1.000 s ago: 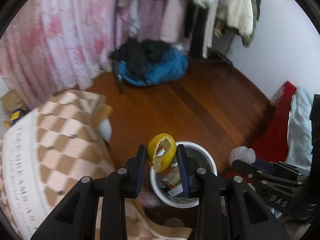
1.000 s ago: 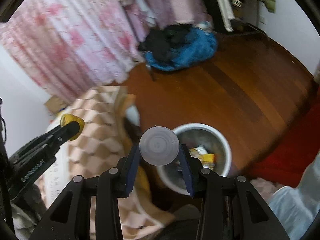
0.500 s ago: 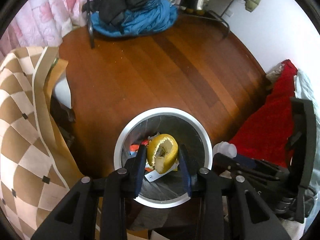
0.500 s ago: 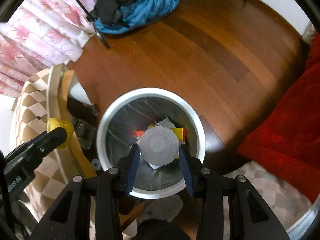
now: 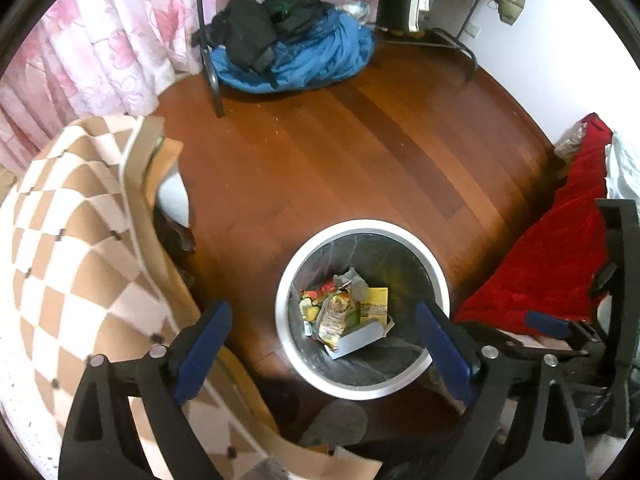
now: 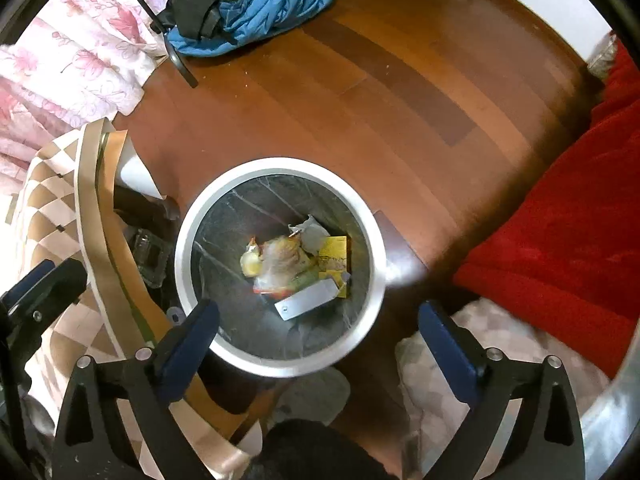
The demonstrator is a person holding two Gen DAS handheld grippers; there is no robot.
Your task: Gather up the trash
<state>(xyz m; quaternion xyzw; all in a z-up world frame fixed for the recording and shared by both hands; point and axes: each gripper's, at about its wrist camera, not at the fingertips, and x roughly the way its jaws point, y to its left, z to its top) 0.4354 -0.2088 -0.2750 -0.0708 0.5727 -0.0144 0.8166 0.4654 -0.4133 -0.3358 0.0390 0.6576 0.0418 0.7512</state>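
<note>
So we had both grippers over the bin [image 5: 362,386], and both were empty. The left gripper [image 5: 324,344] had its blue fingers [image 5: 204,340] spread wide, one at lower left of the left wrist frame and the other at lower right, with the bin sitting between them. Same deal with the right gripper [image 6: 318,336]: fingers [image 6: 188,344] wide apart, nothing between the pads, the bin's white rim [image 6: 280,364] just past the tips in the middle of that frame.

The trash [image 5: 348,316] was all down in the bin, lying on the black liner: a crumpled snack wrapper [image 6: 282,262], a yellow packet [image 6: 334,254], a grey card [image 6: 308,302] and a blurry yellow lump [image 6: 250,262] at the left edge of the pile. We couldn't tell exactly what the lump was from the blur.

Around it, the bin stood on the wood floor [image 5: 360,152]. The checkered cloth [image 5: 68,248] filled the left side of the left wrist frame, hanging near the bin. A red blanket [image 6: 560,200] took up the right side of the right wrist frame. A blue-and-black clothes pile [image 5: 288,52] sat at top center, with a pink curtain [image 5: 100,40] at upper left. The right gripper's black body also showed at the right edge of the left frame.
</note>
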